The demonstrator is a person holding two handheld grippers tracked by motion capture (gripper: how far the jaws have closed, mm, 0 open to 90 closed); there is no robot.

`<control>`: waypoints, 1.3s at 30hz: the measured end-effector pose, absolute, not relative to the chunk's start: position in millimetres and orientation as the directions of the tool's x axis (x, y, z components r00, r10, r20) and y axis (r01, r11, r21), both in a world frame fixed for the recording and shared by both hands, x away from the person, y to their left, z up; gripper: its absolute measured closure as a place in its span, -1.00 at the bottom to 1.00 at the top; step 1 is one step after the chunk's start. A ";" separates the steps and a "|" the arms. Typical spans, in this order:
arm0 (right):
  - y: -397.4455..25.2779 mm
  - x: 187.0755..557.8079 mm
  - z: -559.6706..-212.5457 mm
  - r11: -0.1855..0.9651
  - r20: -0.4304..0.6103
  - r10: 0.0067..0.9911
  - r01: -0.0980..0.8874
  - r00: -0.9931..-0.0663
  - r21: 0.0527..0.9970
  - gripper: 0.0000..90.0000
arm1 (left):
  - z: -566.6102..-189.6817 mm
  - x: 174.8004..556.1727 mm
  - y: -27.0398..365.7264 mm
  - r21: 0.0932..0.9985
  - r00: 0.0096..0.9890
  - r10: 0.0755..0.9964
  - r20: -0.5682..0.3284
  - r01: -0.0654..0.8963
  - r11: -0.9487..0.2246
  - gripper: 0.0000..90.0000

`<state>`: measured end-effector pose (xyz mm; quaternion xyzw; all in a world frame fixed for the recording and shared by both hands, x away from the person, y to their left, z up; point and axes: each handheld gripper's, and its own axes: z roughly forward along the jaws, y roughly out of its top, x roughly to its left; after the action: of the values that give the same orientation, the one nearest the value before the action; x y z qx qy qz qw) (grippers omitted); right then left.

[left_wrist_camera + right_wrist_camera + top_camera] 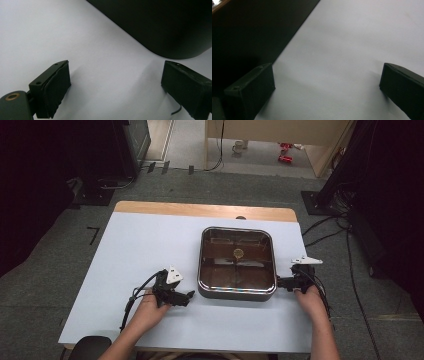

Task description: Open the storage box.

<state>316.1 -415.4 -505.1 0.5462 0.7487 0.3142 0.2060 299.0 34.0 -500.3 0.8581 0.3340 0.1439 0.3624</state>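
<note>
Pan: square dark pan (237,263) with glass lid sits right of centre on the surface (140,250), flat, level.
Grippers: left gripper (189,296) just beside pan's near-left corner, right gripper (281,282) just beside its right side; one each side, looks like a setup for a two-sided lift or slide of the pan.
Left jaws: spread wide, nothing between them; in left gripper view the pan's dark rounded corner (175,27) is ahead, apart from both jaws.
Right jaws: also spread wide, holding nothing; in right gripper view the dark pan wall (249,32) runs along the left, close to the left jaw, contact cannot be told.
Hands: left hand (150,307) and right hand (311,301) low on the surface, steadying the approach.
Lid: small round knob (238,253) at centre; reflections hide pan contents.
Hard to make out: pan handles, if any, too dark to find; rim detail lost in both gripper views.
Cut off: forearms leave the bottom edge of the high view; far background dim.
</note>
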 end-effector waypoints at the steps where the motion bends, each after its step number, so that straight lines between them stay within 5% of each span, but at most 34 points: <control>1: -415.4 316.0 -505.1 0.206 0.035 0.947 0.689 -0.318 0.695 -1.00 | -500.3 299.0 34.0 0.718 0.735 0.678 0.005 0.469 -0.514 -0.81; 29: -415.4 316.0 -505.1 0.206 0.035 0.947 0.688 -0.318 0.696 -1.00 | -498.3 300.6 32.1 0.703 0.734 0.679 0.005 0.480 -0.525 -0.81; 39: -415.5 316.1 -505.1 0.206 0.035 0.947 0.688 -0.319 0.696 -1.00 | -490.7 305.5 33.6 0.664 0.735 0.678 -0.009 0.511 -0.546 -0.63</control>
<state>316.1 -415.5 -505.1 0.5459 0.7488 0.3144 0.2059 305.5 33.6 -490.7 0.8702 0.3414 0.1253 0.3324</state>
